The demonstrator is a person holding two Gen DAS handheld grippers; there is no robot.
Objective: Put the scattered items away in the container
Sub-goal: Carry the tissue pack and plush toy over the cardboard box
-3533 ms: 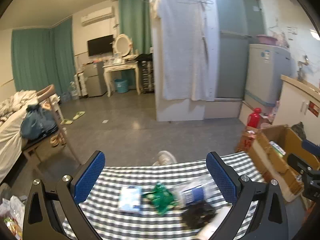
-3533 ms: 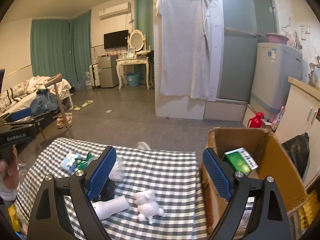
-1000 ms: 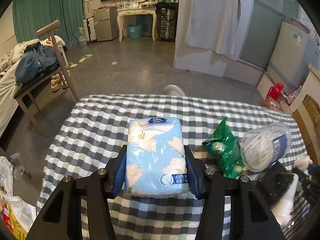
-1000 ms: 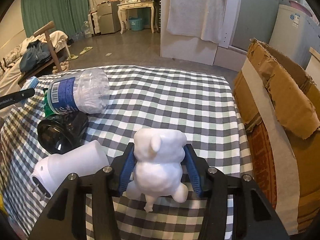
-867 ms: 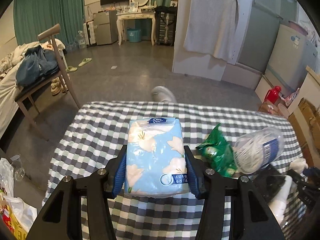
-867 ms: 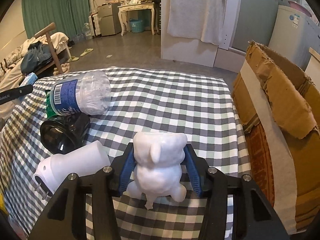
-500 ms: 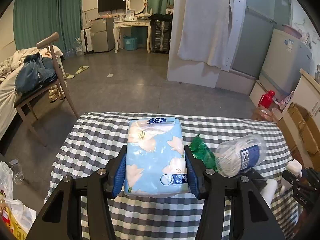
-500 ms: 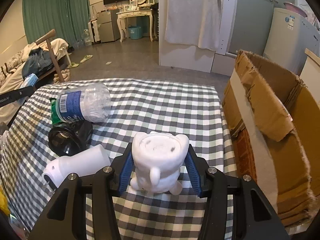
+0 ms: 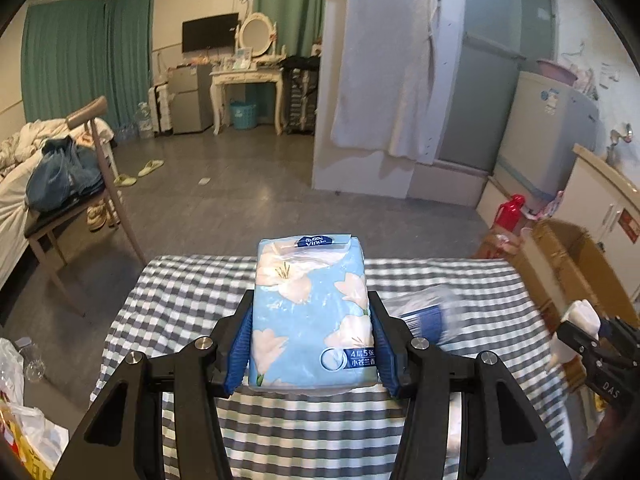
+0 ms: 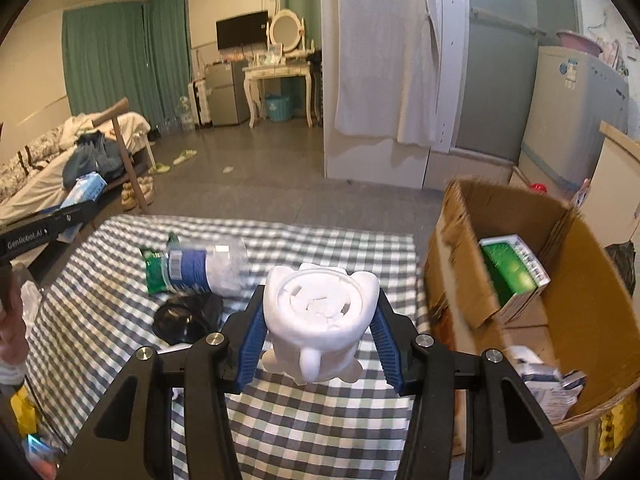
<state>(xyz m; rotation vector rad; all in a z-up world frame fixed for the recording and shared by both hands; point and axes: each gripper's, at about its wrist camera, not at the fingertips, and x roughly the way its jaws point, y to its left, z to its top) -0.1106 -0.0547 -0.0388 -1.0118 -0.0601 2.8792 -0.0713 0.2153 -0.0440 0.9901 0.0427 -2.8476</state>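
My left gripper [image 9: 312,344] is shut on a blue flowered tissue pack [image 9: 310,312] and holds it above the checked table [image 9: 180,300]. My right gripper [image 10: 318,340] is shut on a white animal figurine [image 10: 318,312], lifted above the table [image 10: 320,420], left of the open cardboard box [image 10: 592,320]. The box holds a green carton [image 10: 514,276] and some packets [image 10: 540,380]. On the table lie a clear bottle with a blue label [image 10: 204,266], a green snack bag [image 10: 154,270], a black object [image 10: 186,318] and a white item, mostly hidden. The box also shows in the left wrist view [image 9: 576,256].
A wooden chair [image 9: 80,184] with clothes and a bed stand to the left of the table. A red thermos [image 9: 510,208] and a washing machine [image 9: 548,136] stand beyond the box. Plastic bags [image 9: 24,432] lie on the floor at lower left.
Both grippers have risen with their loads. The right one has moved toward the box, whose inside now shows. The figurine has tipped, its base facing the camera.
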